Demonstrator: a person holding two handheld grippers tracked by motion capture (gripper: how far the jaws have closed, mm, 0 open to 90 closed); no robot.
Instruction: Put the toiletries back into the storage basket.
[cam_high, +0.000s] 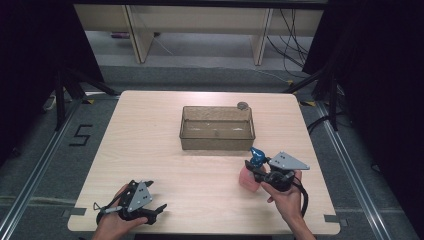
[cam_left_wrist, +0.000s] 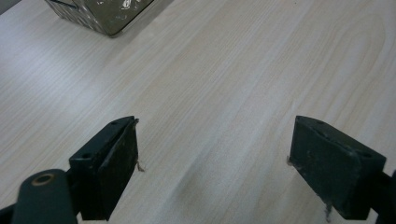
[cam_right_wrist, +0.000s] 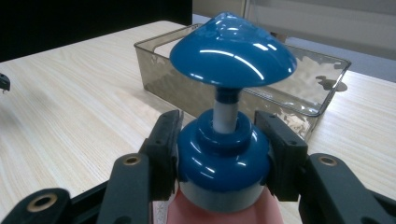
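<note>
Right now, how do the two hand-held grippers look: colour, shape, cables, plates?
Both are black two-jaw tools. The left gripper has thick, blocky black jaws with worn inner faces, and round brass-coloured pivot eyelets. It carries a grey three-cornered plate on top. The right gripper has the same black linkage and eyelets, its own grey plate, and a black cable looping beside the hand. No sleeves are visible.

- We see the table (cam_high: 150, 150) evenly lit from overhead, its surroundings dark.
- We note white glare on the blue pump cap (cam_right_wrist: 232, 49); near tongs look soft.
</note>
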